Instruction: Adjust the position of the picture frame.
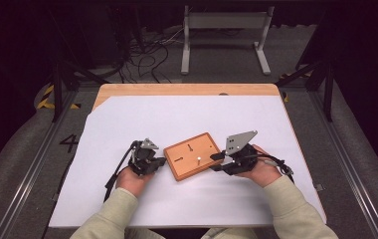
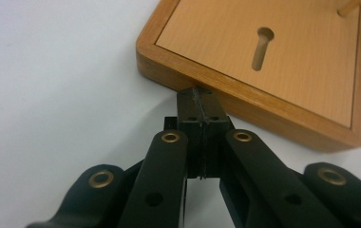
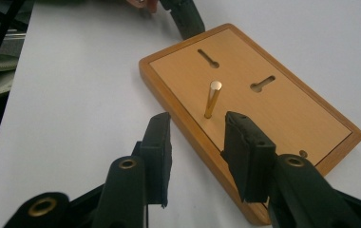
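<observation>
A wooden board (image 1: 189, 147) with a raised rim lies on the white sheet between my two grippers. It has two keyhole slots (image 3: 208, 58) and a brass peg (image 3: 212, 99) standing upright in it. My left gripper (image 2: 200, 102) is shut with nothing in it, its tips against the board's (image 2: 288, 61) rim near one slot (image 2: 262, 45). In the high view it sits at the board's left side (image 1: 161, 162). My right gripper (image 3: 197, 142) is open, its jaws astride the board's near edge, the peg just beyond the tips. From above it sits at the board's right side (image 1: 217, 162).
The white sheet (image 1: 177, 114) covers most of a wooden table (image 1: 187, 89). Beyond the table's far edge, a metal frame (image 1: 224, 22) and loose cables (image 1: 147, 55) lie on the floor. The left gripper's tip (image 3: 185, 16) shows at the board's far corner.
</observation>
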